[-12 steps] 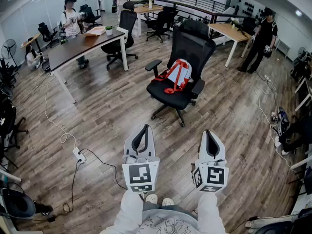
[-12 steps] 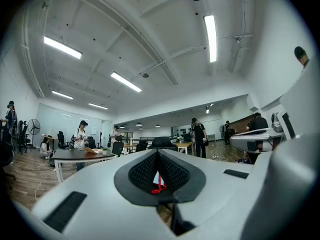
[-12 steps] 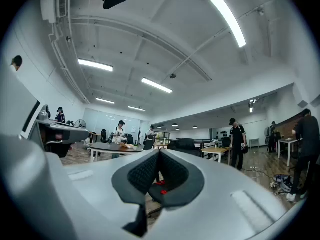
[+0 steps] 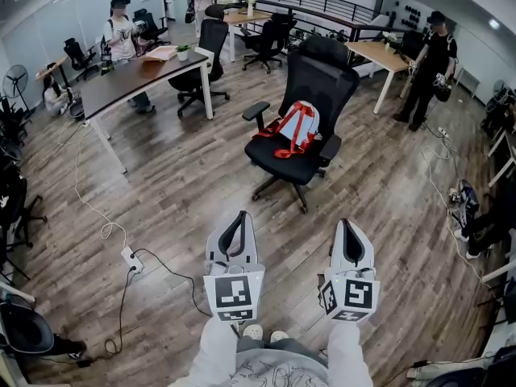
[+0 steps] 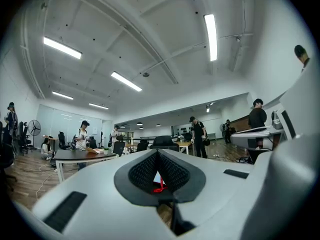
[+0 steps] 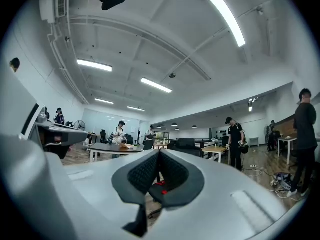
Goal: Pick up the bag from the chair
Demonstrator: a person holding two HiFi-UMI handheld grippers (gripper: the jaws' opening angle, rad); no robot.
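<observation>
A light blue bag [image 4: 296, 127] with red straps leans against the backrest on the seat of a black office chair [image 4: 318, 75], mid-room in the head view. Both grippers hover low in that view, well short of the chair, over wooden floor. My left gripper [image 4: 238, 214] has its jaws pressed together and holds nothing. My right gripper [image 4: 347, 223] is likewise shut and empty. In the left gripper view the gripper [image 5: 158, 152] points toward the chair, and a bit of the bag [image 5: 159, 183] shows through the gap behind its tips. The right gripper [image 6: 159, 152] shows the same closed tips.
A dark desk [image 4: 129, 77] stands to the left, with a person [image 4: 121, 32] behind it. A wooden desk [image 4: 385, 53] and a person in black [image 4: 433, 59] are at the far right. A power strip [image 4: 129, 258] with cables lies on the floor at the left. More office chairs [image 4: 205, 47] stand behind.
Hardly anything differs. The view has shifted slightly, so the chair sits a touch higher and the grippers a touch lower. Both grippers stay shut.
</observation>
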